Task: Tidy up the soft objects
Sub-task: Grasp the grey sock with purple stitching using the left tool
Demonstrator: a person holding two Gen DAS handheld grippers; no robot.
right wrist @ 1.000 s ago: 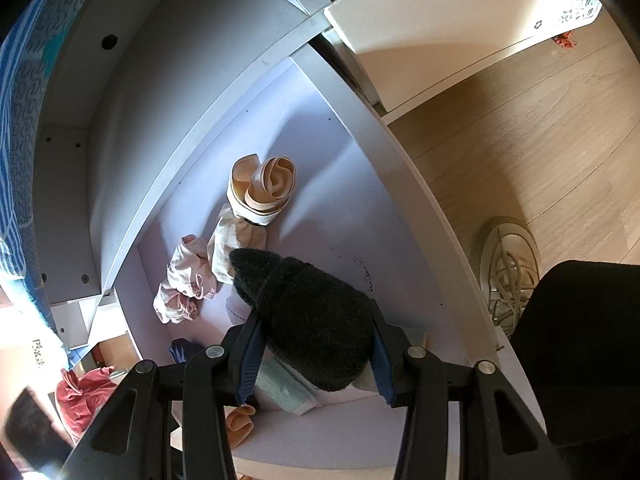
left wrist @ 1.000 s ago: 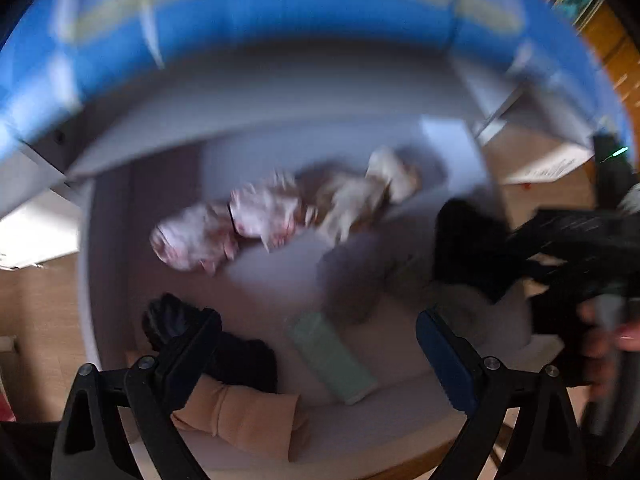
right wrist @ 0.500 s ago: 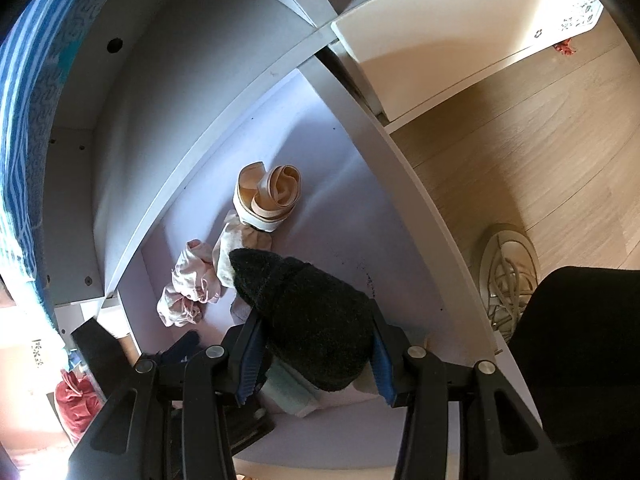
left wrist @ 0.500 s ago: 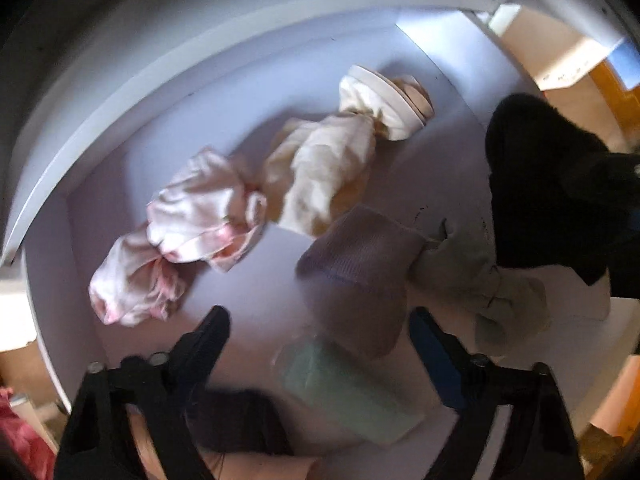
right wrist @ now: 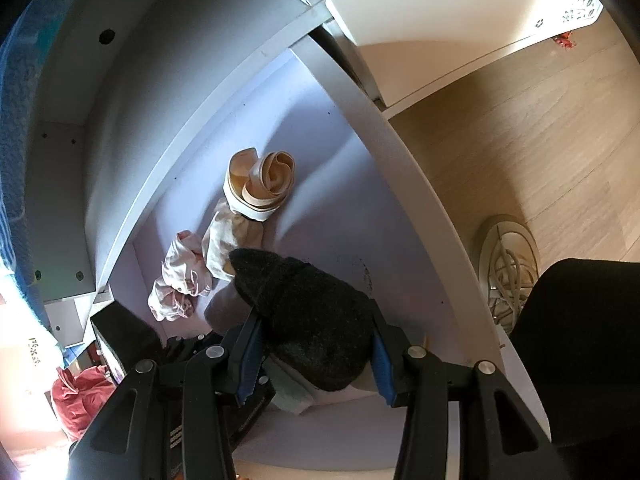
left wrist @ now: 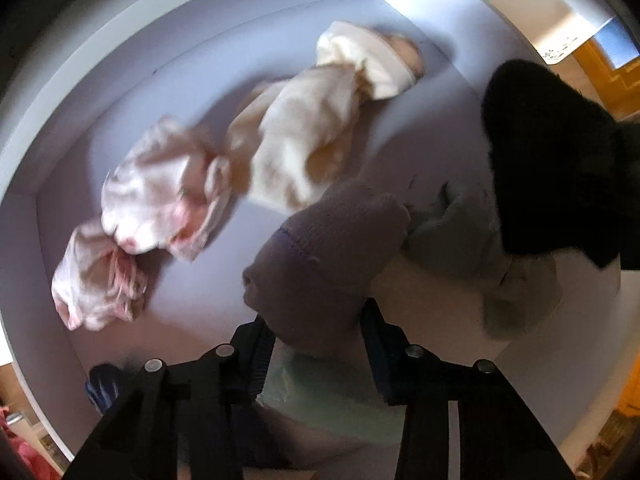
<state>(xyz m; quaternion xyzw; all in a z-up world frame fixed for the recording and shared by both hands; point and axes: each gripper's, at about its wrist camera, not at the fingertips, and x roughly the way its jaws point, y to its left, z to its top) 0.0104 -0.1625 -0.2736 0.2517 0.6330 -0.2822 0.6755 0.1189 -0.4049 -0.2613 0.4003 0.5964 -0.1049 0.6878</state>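
My left gripper [left wrist: 318, 344] is down in the white drawer [left wrist: 120, 92], its jaws closed around a mauve knit sock [left wrist: 324, 256]. A pale green sock [left wrist: 332, 396] lies under it. My right gripper [right wrist: 314, 354] is shut on a black fuzzy sock [right wrist: 308, 312], held above the drawer's front right; that sock also shows in the left wrist view [left wrist: 548, 176]. Pink socks [left wrist: 136, 224], a cream sock [left wrist: 304, 144] and a grey sock [left wrist: 460, 228] lie on the drawer floor. A rolled beige sock [right wrist: 262, 184] sits at the back.
The drawer's front rim [right wrist: 420, 184] runs beside a wooden floor [right wrist: 540, 128]. A shoe [right wrist: 508, 264] and my dark trouser leg [right wrist: 580, 340] are at the right. A red cloth [right wrist: 76, 400] lies outside at the lower left. A dark blue sock [left wrist: 102, 384] is at the drawer's near-left.
My left gripper has dropped into the drawer, moved forward and closed from wide open onto the mauve sock. My right gripper holds the black sock almost still.
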